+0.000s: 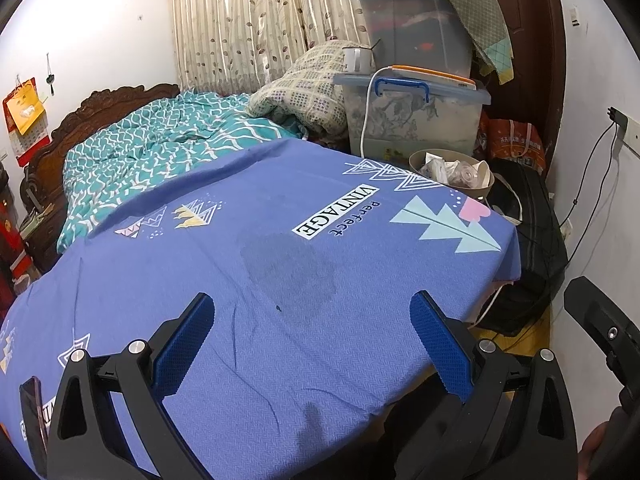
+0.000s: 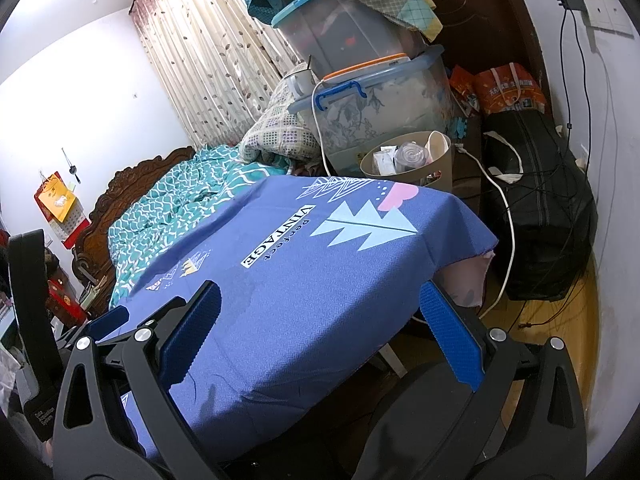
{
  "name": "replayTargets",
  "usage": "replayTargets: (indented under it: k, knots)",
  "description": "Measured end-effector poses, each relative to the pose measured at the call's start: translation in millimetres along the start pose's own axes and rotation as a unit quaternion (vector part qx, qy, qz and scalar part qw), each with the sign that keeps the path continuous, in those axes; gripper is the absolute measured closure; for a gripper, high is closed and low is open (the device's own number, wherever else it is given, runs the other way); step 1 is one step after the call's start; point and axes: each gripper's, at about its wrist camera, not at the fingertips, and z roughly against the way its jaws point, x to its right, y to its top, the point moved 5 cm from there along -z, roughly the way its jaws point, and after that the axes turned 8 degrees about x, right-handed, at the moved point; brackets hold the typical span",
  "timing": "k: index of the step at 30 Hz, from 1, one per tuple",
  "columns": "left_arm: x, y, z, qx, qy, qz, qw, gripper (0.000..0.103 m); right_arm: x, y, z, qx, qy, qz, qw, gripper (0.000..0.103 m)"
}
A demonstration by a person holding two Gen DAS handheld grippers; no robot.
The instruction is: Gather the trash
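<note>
Both blue-padded black grippers, left gripper [image 1: 314, 344] and right gripper [image 2: 320, 334], hover wide and empty over the blue patterned tablecloth [image 1: 280, 280], while light, crushable wrappers and a clear plastic cup in the round beige bin [image 2: 412, 158] probably want gentle pinching at their edges.

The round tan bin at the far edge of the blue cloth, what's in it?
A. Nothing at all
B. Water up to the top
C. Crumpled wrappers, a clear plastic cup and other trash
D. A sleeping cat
C: the tan bin holds white wrappers and a clear plastic cup, and both the left gripper and the right gripper are open and carry nothing.
</note>
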Motion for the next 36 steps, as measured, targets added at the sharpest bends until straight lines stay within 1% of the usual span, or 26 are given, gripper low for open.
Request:
replayTargets:
  k: [12, 36]
  knots:
    - [-1.5, -3.5, -3.6, -0.008, 0.003, -0.003, 1.0, 0.009, -0.1, -0.3, 0.2, 0.0, 0.0, 0.0, 1.0, 0.004]
    - [0.3, -2.6, -4.9, -0.009, 0.002, -0.009, 0.9999, 0.009, 0.7, 0.7, -0.6, -0.001, 0.0, -0.001, 1.0, 0.004]
